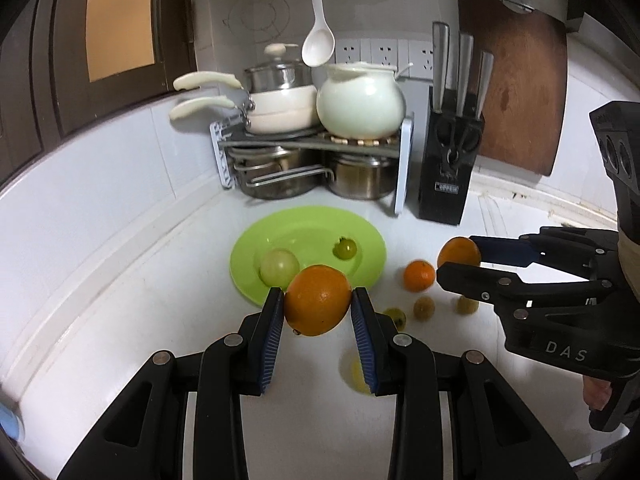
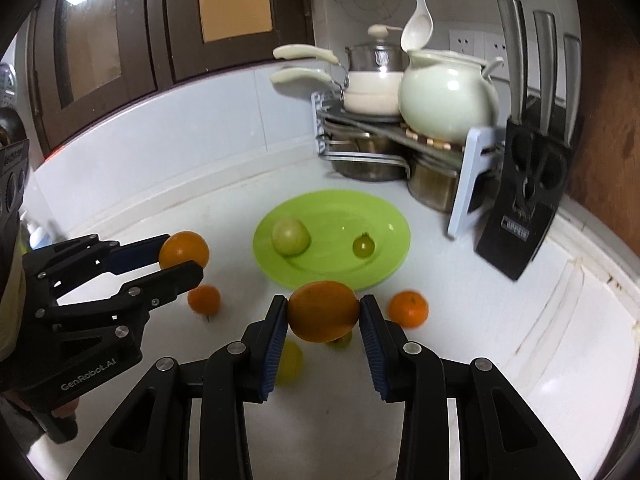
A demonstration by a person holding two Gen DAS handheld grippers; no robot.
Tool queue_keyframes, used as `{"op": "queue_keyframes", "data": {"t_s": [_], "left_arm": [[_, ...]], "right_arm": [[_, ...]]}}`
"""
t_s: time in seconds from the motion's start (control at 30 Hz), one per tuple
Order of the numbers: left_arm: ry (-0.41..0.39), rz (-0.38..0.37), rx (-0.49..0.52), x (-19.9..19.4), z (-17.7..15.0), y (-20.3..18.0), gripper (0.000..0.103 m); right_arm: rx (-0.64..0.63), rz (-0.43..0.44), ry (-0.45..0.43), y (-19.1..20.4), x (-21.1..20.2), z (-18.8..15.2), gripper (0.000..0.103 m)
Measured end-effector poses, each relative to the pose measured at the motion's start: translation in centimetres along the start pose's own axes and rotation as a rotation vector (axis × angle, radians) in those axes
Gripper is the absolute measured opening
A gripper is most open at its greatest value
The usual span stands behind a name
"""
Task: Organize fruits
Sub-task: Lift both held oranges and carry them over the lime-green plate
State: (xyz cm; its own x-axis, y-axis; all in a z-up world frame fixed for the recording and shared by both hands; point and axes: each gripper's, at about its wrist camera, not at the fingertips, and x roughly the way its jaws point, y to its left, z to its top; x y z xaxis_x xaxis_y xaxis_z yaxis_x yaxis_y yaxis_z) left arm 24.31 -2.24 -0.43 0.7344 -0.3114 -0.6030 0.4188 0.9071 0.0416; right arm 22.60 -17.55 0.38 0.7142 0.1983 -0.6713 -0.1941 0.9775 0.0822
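My left gripper is shut on a large orange just in front of the green plate. It shows at the left of the right wrist view with its orange. My right gripper is shut on another orange near the plate's front rim; it shows at the right of the left wrist view. The plate holds a pale green fruit and a small dark green one. Small tangerines and small yellow-green fruits lie on the white counter.
A pot rack with pans and a white jar stands behind the plate. A black knife block and a wooden cutting board stand at the back right. The tiled wall curves along the left. A yellow fruit lies under my right gripper.
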Motion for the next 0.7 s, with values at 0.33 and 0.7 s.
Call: {"op": "queue_keyframes", "data": {"t_s": [0.33, 0.7], "left_arm": [[-0.022, 0.012, -0.028, 1.4, 3.2, 0.9, 0.034], [0.027, -0.014, -0.054, 5.9, 6.9, 2.3, 0.034]], "right_arm": [[-0.019, 0.014, -0.031, -0.8, 1.6, 3.9, 0.038], [-0.024, 0.026, 0.023, -3.0, 6.7, 7.6, 0.038]]}}
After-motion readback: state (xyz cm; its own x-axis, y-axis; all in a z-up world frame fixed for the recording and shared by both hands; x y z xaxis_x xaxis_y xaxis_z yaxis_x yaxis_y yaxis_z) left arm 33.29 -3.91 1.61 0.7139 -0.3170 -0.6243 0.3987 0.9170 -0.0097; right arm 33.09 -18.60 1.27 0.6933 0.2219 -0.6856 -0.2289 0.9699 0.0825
